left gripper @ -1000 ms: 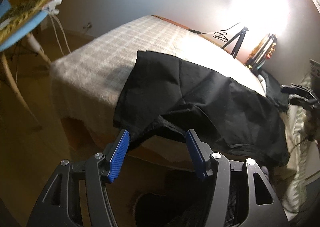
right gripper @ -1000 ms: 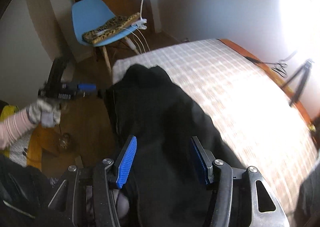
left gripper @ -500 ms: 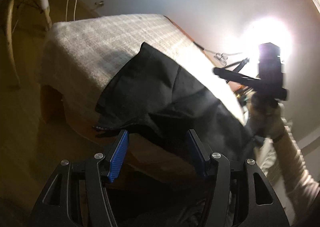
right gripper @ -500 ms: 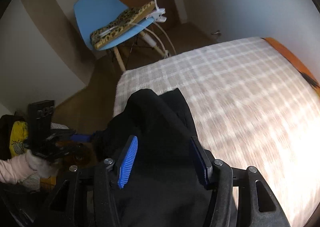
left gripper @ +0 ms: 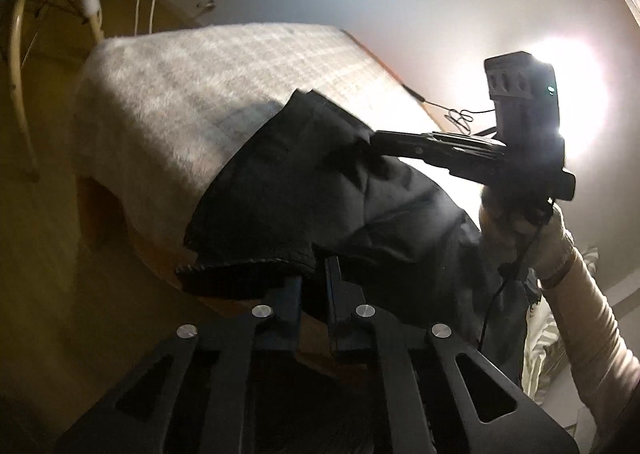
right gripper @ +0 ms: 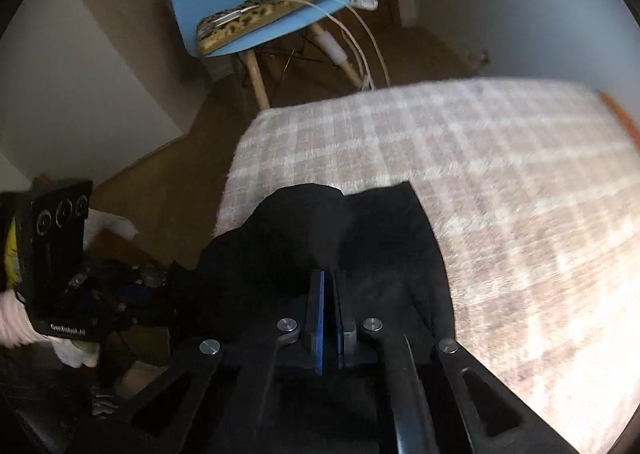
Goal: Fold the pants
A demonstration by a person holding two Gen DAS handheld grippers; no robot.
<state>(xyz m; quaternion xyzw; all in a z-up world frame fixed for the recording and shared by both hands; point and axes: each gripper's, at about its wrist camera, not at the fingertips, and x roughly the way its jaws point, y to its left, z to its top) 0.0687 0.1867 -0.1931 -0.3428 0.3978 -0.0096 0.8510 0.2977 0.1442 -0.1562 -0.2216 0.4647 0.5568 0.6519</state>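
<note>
Left wrist view: black pants (left gripper: pixel 320 190) lie at the near corner of the bed (left gripper: pixel 168 102), long axis running along its near edge, hem overhanging. Left gripper (left gripper: pixel 313 286) has just closed; its jaws pinch the hem. A second ago they stood wide, short of the cloth. Right gripper (left gripper: pixel 384 138) bites the far fold.

Right wrist view: right gripper (right gripper: pixel 329 286) has just closed on the pants (right gripper: pixel 384 238), having stood wide earlier. Left gripper (right gripper: pixel 160 290) grips the overhanging end.
</note>
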